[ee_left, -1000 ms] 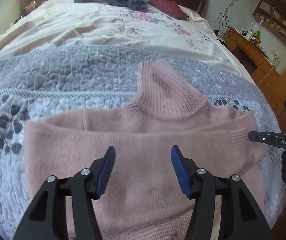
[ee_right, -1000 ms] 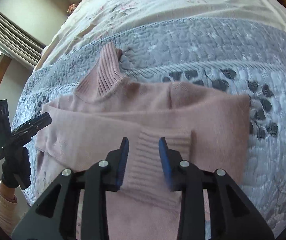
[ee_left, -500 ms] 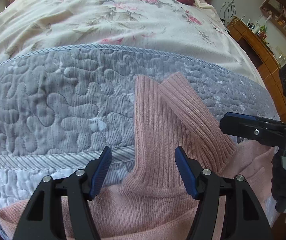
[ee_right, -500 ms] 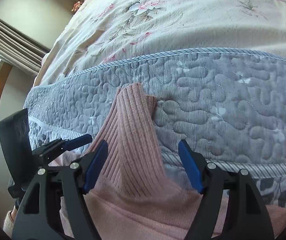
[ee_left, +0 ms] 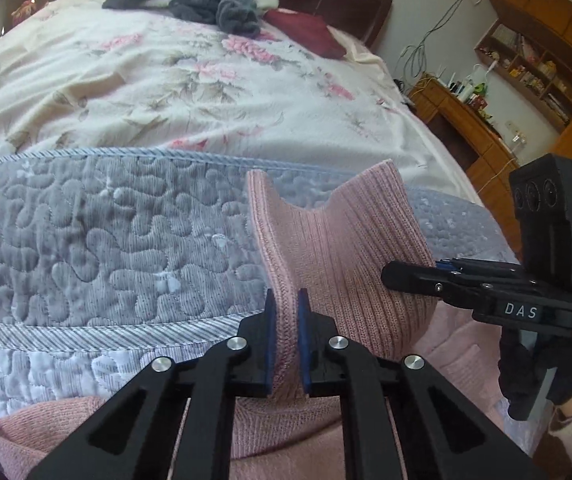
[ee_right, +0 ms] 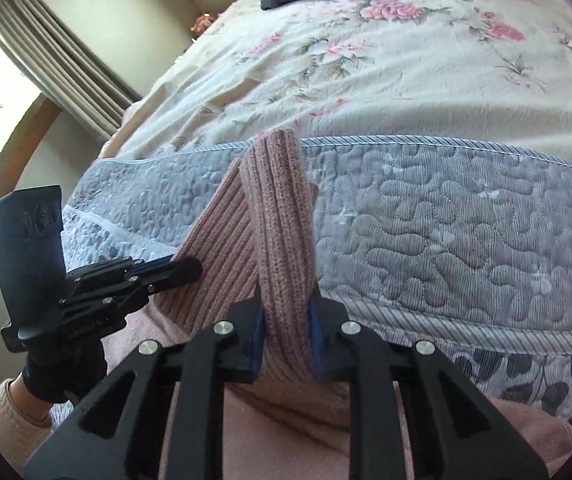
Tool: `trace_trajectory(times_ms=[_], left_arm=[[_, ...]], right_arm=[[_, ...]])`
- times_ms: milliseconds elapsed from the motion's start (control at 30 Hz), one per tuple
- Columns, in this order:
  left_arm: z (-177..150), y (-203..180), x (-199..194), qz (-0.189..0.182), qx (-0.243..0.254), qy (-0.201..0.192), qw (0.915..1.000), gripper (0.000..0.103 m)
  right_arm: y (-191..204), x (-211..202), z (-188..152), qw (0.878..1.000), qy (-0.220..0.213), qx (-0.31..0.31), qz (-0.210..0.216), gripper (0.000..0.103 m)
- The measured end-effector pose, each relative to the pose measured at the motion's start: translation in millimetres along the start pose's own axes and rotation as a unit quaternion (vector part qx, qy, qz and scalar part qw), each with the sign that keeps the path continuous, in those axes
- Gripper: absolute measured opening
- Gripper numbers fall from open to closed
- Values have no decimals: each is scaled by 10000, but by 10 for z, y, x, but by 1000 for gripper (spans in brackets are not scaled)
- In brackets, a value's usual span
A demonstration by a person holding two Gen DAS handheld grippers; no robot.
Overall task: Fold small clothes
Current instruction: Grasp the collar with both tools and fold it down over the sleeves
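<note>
The ribbed collar (ee_left: 338, 248) of the pink sweater (ee_left: 286, 432), spread on the grey quilted bedcover (ee_left: 106, 248), is pinched and lifted at each side by the left gripper (ee_left: 285, 340) and the right gripper (ee_right: 286, 344), both held low and level.

right tongs (ee_right: 286, 336) clamped on pink sweater collar (ee_right: 282, 216); left tongs (ee_right: 184, 268) pinching beside

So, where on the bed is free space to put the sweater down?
The grey quilted band, left of the ribbed collar, is bare, as is the floral sheet behind. Near the headboard, the grey clothes and dark red cloth crowd it.
</note>
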State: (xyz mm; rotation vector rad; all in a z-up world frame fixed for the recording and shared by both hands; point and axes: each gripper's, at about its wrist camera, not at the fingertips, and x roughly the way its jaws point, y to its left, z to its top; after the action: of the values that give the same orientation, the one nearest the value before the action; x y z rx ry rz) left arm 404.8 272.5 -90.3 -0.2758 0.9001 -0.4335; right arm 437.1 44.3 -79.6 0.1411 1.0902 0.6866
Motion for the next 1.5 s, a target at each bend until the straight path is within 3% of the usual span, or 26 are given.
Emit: trace_trajectory(times_ms=[233,367,500,600,700,767,833,933,1033,1100,1133,1167,1300,1400,1433,1500], left_arm=[[-453,-269,-512,-203,582,-299,9976,9],[-807,-336,-629,-227,723,-93,9971,10],[-1146,-226,-678,-192,530,252,9981,14],[-1317,-134,-787,-276,317,433,9982,14],[-1373,-28,-907,-658,-194,483,9965,28],[-1343,10,-928,-908,-606,426,9931,52],[-1263,9,-842,-961,-860,462,9906,53],[-1151,42,-559,-748,-1241,752,9866,55],[-1128,82,-317,-730,-1500,925,9816,51],[-1070,78,-234,-662,-1466,870,9831,32],[-1029,78,-212,-680,-1468,826,9834,18],[-970,83,-211,-686,-1443,742,9844,12],[-693,133,-264,-151,-1043,354,9938,11],[-666,243,-115,-215,-1117,815,9902,12],[-702,256,-78,-198,-1161,1015,9878,17],[-796,228,-172,-266,-1159,1018,9877,21]], right_arm=[[265,-442,-529,9972,-228,-713,-49,19],[351,-530,-908,9956,-69,-930,-88,25],[334,-506,-1298,9946,380,-961,-138,26],[293,-610,-1530,9941,613,-889,67,29],[240,-796,-1627,9954,606,-556,495,39],[222,-896,-1569,9954,406,-158,859,52],[205,-844,-1444,9940,383,289,983,59],[168,-600,-1262,9945,587,691,514,59],[109,-329,-1212,9907,890,914,473,48],[116,-171,-1196,9897,1103,895,195,30],[116,-124,-1175,9895,1125,890,181,13],[106,-112,-1146,9898,1073,911,207,11],[9,-184,-1013,9908,606,1083,531,10],[-17,-41,-1002,9925,814,900,171,11],[-22,-9,-1029,9922,893,865,96,13],[-42,-64,-1098,9911,874,988,186,17]])
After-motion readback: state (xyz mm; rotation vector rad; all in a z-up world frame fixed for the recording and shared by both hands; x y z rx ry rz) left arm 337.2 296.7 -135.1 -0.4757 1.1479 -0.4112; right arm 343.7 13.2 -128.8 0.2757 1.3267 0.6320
